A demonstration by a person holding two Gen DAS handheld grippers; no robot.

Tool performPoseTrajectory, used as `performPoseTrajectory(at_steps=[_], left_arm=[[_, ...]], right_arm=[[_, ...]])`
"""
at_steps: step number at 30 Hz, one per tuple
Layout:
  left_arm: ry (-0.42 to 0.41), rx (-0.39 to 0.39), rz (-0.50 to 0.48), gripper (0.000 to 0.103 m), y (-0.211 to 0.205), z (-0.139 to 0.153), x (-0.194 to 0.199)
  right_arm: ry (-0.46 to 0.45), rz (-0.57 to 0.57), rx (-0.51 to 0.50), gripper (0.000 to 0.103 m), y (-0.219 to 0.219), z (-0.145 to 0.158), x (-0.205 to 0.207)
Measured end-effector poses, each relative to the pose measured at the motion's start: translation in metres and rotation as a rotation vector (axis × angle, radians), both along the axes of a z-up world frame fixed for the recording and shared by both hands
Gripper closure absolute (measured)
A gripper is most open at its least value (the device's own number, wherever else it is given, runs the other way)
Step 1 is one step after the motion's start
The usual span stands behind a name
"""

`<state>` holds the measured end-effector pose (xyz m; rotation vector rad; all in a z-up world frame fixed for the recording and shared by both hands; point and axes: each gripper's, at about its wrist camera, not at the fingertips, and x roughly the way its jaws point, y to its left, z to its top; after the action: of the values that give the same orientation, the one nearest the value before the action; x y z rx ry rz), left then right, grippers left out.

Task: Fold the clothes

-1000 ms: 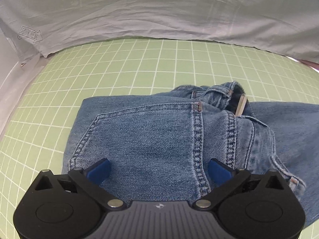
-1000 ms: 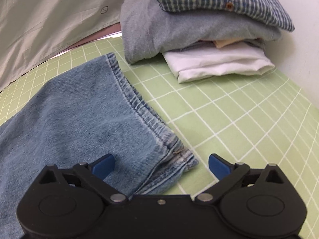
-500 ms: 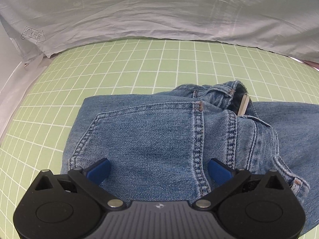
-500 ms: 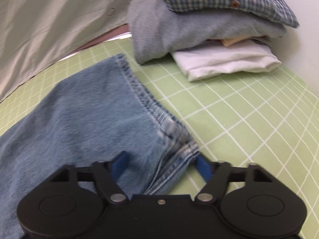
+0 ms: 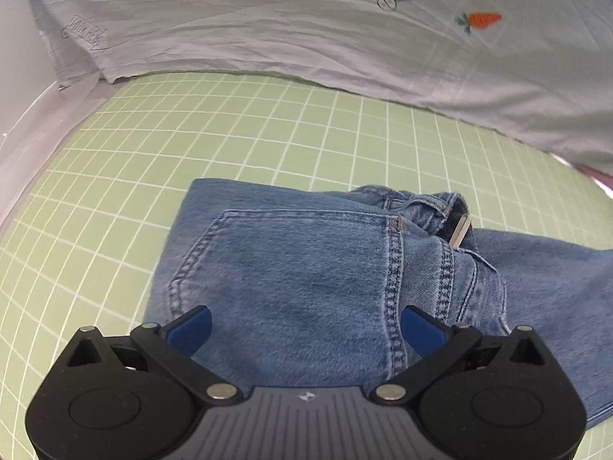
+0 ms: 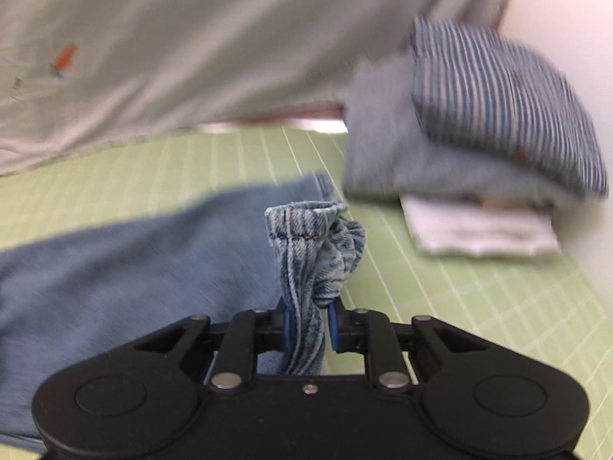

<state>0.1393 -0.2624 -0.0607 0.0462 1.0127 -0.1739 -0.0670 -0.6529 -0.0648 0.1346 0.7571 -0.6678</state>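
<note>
Two blue pads of the left gripper (image 5: pixel 305 329) stand wide apart in the left wrist view, clasping nothing, poised over the back pocket (image 5: pixel 299 268) of the jeans (image 5: pixel 345 280); the jeans lie on the green grid mat (image 5: pixel 230 134), waistband bunched toward the right, one leg running off to the right edge; a pale sheet (image 5: pixel 306 30) with a small carrot print (image 5: pixel 481 20) lies along the mat's far edge. In the right wrist view, much blurred, the right gripper (image 6: pixel 308 329) has its jaws closing on the hem of the jeans leg (image 6: pixel 310 253), the denim bunched between the pads and raised off the mat; beyond on the right sits a stack of folded clothes (image 6: pixel 479 161), a striped shirt (image 6: pixel 498 107) on top.
</note>
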Motion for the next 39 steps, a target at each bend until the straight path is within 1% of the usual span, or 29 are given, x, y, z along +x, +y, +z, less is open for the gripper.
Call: performPoseTrajectory(at_steps=[3,7,8,10,13,15,17,18,19,20,21,22,23,24,25,29,31,32,35,37,39], left_arm=[[-0.029,-0.015,0.008,0.0,0.015,0.007,-0.011],[-0.038,-0.039,0.037,0.0,0.037,0.009,-0.023],[-0.036,-0.045,0.046,0.0,0.043,0.009,-0.025],[-0.031,-0.049,0.062,0.0,0.054,0.007,-0.028],[-0.024,-0.051,0.086,0.0,0.068,0.005,-0.031],[-0.021,-0.054,0.093,0.0,0.076,0.004,-0.032],[-0.021,-0.047,0.1,0.0,0.083,0.003,-0.031],[-0.019,-0.043,0.105,0.0,0.085,0.002,-0.03],[-0.015,-0.044,0.111,0.0,0.088,0.0,-0.028],[-0.01,-0.045,0.115,0.0,0.09,-0.001,-0.026],[-0.004,-0.05,0.115,0.0,0.091,-0.003,-0.024],[0.003,-0.053,0.116,0.0,0.092,-0.005,-0.022],[0.009,-0.053,0.115,0.0,0.094,-0.007,-0.02],[0.013,-0.05,0.116,0.0,0.095,-0.009,-0.018],[0.018,-0.046,0.117,0.0,0.097,-0.012,-0.016],[0.041,-0.047,0.125,0.0,0.101,-0.02,-0.008],[0.049,-0.053,0.122,0.0,0.102,-0.022,-0.005],[0.052,-0.055,0.119,0.0,0.102,-0.023,-0.003],[0.061,-0.045,0.11,0.0,0.1,-0.024,0.0],[0.072,-0.05,0.109,0.0,0.1,-0.026,0.002],[0.088,-0.063,0.111,0.0,0.1,-0.03,0.003]], right_arm=[[-0.044,0.09,-0.044,0.085,0.034,0.02,0.019],[-0.102,0.251,-0.046,0.086,0.097,0.033,0.047],[-0.096,0.304,-0.05,0.086,0.117,0.03,0.053],[-0.042,0.422,-0.067,0.086,0.159,0.011,0.063],[0.103,0.582,-0.101,0.085,0.214,-0.033,0.069],[0.21,0.643,-0.11,0.083,0.239,-0.061,0.067],[0.235,0.648,-0.168,0.077,0.25,-0.065,0.061],[0.237,0.645,-0.176,0.067,0.25,-0.061,0.06],[0.235,0.64,-0.17,0.06,0.248,-0.056,0.06],[0.225,0.623,-0.162,0.048,0.245,-0.05,0.058],[0.21,0.6,-0.153,0.043,0.243,-0.044,0.057],[0.191,0.576,-0.138,0.042,0.24,-0.036,0.056],[0.167,0.549,-0.12,0.036,0.235,-0.029,0.055],[0.141,0.518,-0.1,0.027,0.229,-0.022,0.053],[0.113,0.484,-0.078,0.024,0.223,-0.016,0.051],[0.007,0.339,0.009,0.022,0.199,0.002,0.044],[-0.028,0.256,0.044,0.018,0.187,0.005,0.044],[-0.018,0.225,0.054,0.018,0.181,0.002,0.048],[0.083,0.154,0.052,0.018,0.17,-0.021,0.065],[0.105,0.152,0.119,0.018,0.169,-0.035,0.071],[0.136,0.185,0.165,0.018,0.177,-0.047,0.075]])
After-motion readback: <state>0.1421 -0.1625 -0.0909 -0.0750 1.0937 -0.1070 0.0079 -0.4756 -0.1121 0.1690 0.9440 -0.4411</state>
